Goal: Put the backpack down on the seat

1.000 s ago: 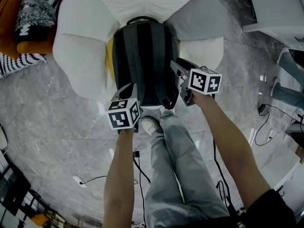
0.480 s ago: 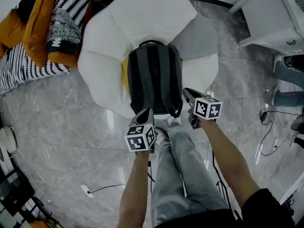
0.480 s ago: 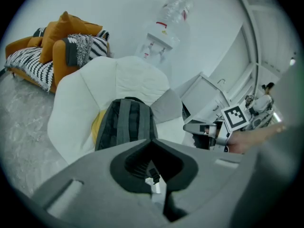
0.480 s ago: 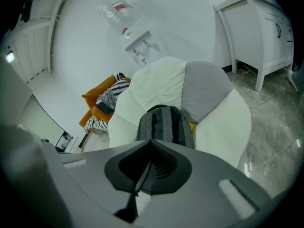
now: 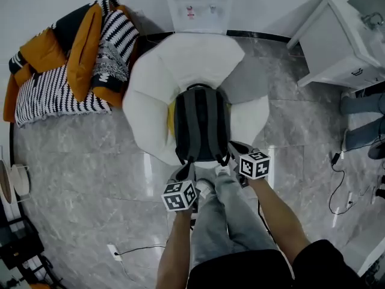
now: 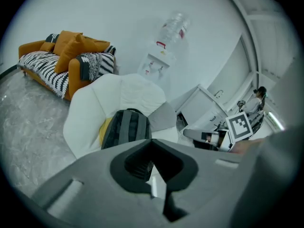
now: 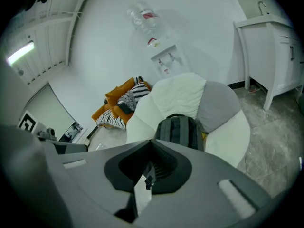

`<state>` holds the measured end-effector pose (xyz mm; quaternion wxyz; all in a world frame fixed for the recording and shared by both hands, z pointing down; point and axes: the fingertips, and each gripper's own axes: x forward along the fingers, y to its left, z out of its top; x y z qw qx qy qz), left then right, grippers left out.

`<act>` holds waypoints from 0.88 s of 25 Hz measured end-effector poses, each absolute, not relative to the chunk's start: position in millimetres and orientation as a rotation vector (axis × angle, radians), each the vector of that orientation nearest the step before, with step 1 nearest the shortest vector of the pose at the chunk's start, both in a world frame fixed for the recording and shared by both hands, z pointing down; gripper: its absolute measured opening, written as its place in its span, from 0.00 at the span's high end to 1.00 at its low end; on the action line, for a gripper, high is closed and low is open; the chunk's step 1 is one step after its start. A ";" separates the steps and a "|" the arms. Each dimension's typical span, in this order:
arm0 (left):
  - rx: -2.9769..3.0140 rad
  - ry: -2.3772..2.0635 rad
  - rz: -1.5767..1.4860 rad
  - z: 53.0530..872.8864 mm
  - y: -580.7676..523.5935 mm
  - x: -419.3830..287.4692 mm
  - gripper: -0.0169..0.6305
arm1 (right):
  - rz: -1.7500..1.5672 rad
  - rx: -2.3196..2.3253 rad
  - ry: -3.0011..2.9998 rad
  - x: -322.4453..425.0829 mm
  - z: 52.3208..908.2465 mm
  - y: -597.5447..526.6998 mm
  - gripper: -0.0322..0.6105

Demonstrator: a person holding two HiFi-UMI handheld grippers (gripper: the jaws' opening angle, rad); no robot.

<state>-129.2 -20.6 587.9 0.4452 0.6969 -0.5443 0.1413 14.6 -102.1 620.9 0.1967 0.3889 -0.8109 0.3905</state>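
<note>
Dark ribbed fabric backpack [image 5: 200,125], puffy white lobed seat [image 5: 147,110], glossy marble floor [image 5: 78,161]

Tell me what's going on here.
A person stands in front of a white armchair with a claw in each hand. The dark backpack lies on the armchair's seat, its top handle toward the backrest. The left claw and the right claw are both shut and sit at the backpack's near end, one at each lower corner. Whether either pinches a strap cannot be told from these views.
</note>
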 end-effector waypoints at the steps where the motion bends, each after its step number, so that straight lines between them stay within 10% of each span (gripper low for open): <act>1: 1.737 -1.354 0.346 576.8 -19.1 -127.3 0.97 | 1.061 1.067 -2.286 14.2 610.4 -98.3 0.95; 22: 2.111 -1.606 0.005 285.6 -86.3 -93.5 0.97 | 0.396 1.219 -2.794 39.2 272.2 -145.2 0.95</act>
